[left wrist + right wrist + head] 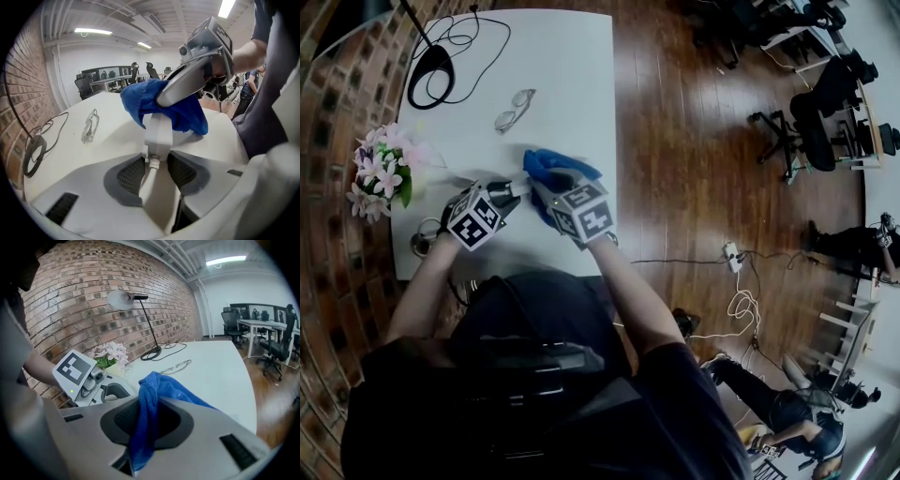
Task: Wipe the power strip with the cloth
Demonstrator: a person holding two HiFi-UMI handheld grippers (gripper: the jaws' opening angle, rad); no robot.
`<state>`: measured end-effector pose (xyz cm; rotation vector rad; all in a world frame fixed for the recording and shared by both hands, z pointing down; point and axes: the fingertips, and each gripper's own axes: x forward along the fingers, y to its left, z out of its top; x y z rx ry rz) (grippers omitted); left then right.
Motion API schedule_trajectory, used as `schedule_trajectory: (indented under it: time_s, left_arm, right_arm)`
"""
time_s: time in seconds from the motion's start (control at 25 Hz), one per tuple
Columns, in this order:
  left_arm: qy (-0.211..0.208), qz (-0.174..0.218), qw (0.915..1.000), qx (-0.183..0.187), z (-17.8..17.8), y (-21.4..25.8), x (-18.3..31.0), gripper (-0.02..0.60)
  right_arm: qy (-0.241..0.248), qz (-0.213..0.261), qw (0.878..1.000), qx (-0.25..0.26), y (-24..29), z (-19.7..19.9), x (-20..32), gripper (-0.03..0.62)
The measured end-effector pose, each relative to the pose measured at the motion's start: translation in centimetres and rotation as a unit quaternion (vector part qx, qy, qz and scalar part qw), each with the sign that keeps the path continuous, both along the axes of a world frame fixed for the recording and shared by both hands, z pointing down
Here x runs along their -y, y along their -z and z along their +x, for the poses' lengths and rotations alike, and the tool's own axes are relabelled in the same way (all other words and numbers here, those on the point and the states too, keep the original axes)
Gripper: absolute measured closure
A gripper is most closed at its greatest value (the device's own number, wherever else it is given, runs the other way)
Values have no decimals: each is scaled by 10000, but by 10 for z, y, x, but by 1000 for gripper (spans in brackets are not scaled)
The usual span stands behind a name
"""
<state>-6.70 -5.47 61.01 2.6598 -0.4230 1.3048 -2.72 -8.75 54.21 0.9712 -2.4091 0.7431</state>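
On the near part of the white table (553,56), just short of its near edge, the power strip (158,131) is held at its cable end by the left gripper (153,161). The jaws of that gripper are noted closed on the near end of the strip, and the white lead (149,187) is seen running back between the pads (129,176). The long axis of the strip is observed to run straight away from the left gripper, toward the far right of the scene.

The far end of the strip is covered by the blue cloth (551,166). The cloth is clamped in the right gripper (147,411): one fold is pinched between its pads and the rest is bunched ahead of them, draped over the strip. The right gripper is seen standing over the cloth from the right, clearly nearer to the covered end than the left one is.

Wiping is judged to be under way at the far end only, and the bare white length between the cloth and the left jaws is judged not yet wiped. A stroke along the long axis, drawn back toward the held end, is judged to be called for. Since only one end is held, some risk of the strip swinging under sideways pressure is noted.

Spectacles (514,111) are recorded farther off on the table, well apart from the work, and flowers (382,169) at its left edge
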Motion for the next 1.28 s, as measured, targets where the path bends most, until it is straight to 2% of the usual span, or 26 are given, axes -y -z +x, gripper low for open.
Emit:
schedule_trajectory:
  time_s: [0.36,1.28]
  left_arm:
    - [92,-209,9997,19,0,0,1,413]
    - [125,-241,9996,-25,1,0,2,414]
  right_arm:
    - [-480,513,9969,-345,1,48,12,534]
    - [-1423,753,9855,-542,1,115,31,534]
